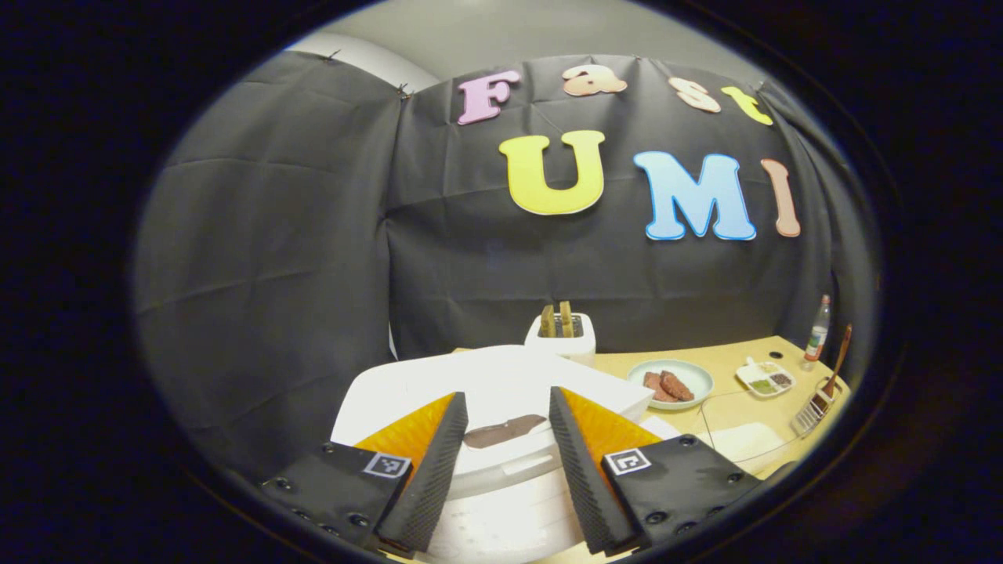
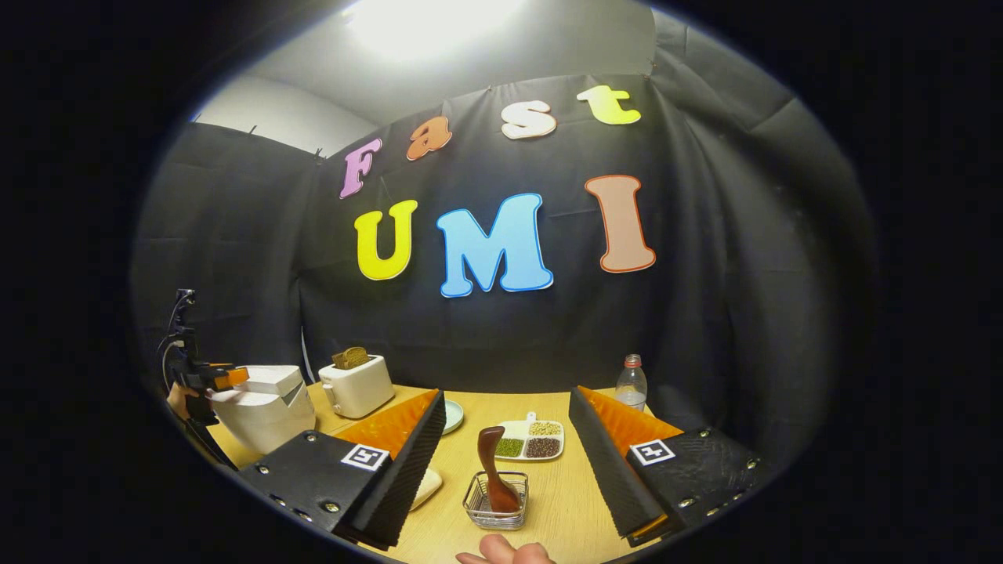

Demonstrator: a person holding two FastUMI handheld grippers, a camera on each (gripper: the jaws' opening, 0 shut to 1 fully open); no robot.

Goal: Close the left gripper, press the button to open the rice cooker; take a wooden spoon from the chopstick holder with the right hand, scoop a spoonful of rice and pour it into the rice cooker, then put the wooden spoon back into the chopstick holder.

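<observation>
The white rice cooker [image 1: 486,384] lies right under my left gripper [image 1: 507,398], lid down. Its brown button [image 1: 503,431] shows in the gap between the fingers, which stand open and hold nothing. In the right gripper view the cooker [image 2: 262,407] stands at the far left with the left gripper [image 2: 208,380] over its top. My right gripper [image 2: 508,395] is open above the table. The wire chopstick holder [image 2: 496,505] sits between and below its fingers, with the wooden spoon [image 2: 492,462] upright in it. Holder [image 1: 815,403] and spoon [image 1: 840,352] also appear at the far right in the left gripper view.
A white toaster [image 2: 356,384] with bread stands behind the cooker. On the wooden table [image 2: 564,493] are a pale plate [image 1: 670,384], a divided dish of grains [image 2: 529,440], a bottle [image 2: 631,384] and a clear container with white contents [image 1: 744,439]. A hand [image 2: 505,554] shows at the bottom edge.
</observation>
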